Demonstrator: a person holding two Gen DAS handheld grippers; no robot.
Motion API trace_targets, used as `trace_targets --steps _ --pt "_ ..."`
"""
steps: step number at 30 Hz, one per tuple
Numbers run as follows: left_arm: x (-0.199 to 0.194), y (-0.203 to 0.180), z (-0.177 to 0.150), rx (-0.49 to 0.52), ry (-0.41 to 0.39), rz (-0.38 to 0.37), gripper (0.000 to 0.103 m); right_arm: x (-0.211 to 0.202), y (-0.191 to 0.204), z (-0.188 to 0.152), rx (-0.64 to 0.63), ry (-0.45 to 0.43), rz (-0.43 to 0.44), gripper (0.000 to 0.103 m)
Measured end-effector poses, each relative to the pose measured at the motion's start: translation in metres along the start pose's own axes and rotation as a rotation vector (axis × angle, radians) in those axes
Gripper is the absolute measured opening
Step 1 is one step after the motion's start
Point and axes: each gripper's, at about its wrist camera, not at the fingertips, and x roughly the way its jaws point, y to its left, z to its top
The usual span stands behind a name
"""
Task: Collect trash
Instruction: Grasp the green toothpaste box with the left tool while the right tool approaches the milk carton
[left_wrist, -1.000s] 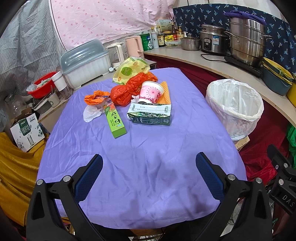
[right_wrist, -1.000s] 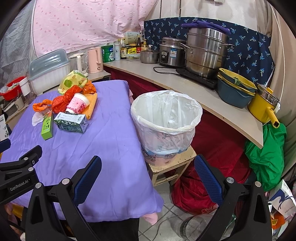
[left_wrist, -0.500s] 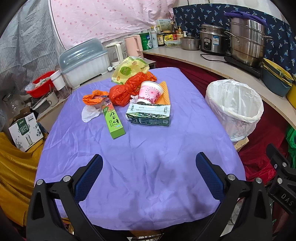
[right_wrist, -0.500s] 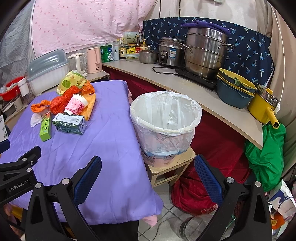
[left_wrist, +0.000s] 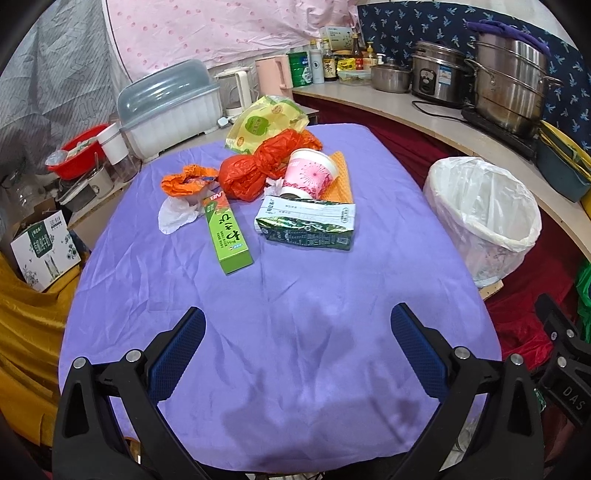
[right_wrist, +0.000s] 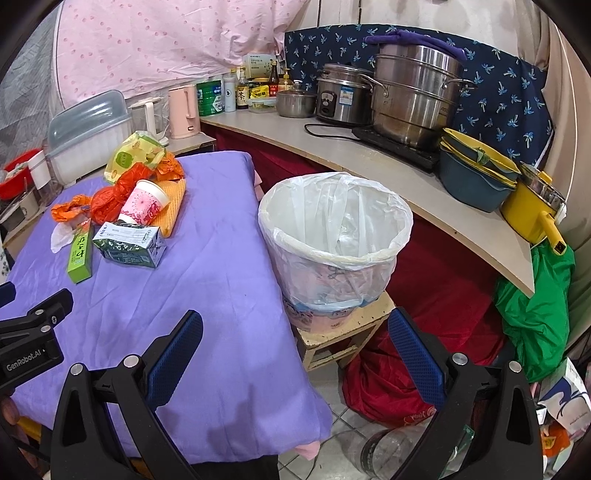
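Observation:
Trash lies heaped at the far middle of the purple-covered table (left_wrist: 280, 314): a green carton (left_wrist: 229, 236), a dark green tissue pack (left_wrist: 310, 223), a pink paper cup (left_wrist: 308, 173) on its side, an orange plastic bag (left_wrist: 255, 168), a crumpled white tissue (left_wrist: 175, 216) and a yellow-green packet (left_wrist: 264, 123). A white-lined bin (right_wrist: 332, 236) stands on a wooden stool right of the table. My left gripper (left_wrist: 297, 330) hangs open over the table's near part, well short of the heap. My right gripper (right_wrist: 295, 334) is open above the table's right edge, near the bin.
A curved counter (right_wrist: 369, 155) behind the bin carries steel pots, a rice cooker, stacked bowls and bottles. A covered dish rack (left_wrist: 170, 107) and a red basin (left_wrist: 77, 155) stand beyond the table's far left. A green bag (right_wrist: 535, 306) hangs right; a cardboard box (left_wrist: 44, 247) sits left.
Both grippers have drifted slightly forward; the heap and bin sit a little lower and nearer in view. Jaws stay open and nothing on the table has moved.

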Motion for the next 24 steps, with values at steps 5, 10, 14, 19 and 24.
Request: trace_targets --steps 5,10,14,19,24 --pt "0.026 0.025 0.005 -0.06 0.035 0.02 0.096 0.019 0.012 0.005 0.002 0.017 0.004 0.096" --pt "0.055 0.053 0.016 -0.123 0.057 0.034 0.096 0.041 0.033 0.014 0.001 0.02 0.018 0.096" --pt "0.08 0.073 0.027 -0.177 0.066 0.026 0.096 0.06 0.053 0.024 0.0 0.023 0.058 0.096" --pt "0.118 0.086 0.036 -0.189 0.094 0.028 0.096 0.081 0.081 0.036 -0.024 0.028 0.073 0.096" --pt "0.149 0.093 0.047 -0.194 0.11 0.041 0.096 0.102 0.102 0.049 -0.028 0.035 0.086 0.096"
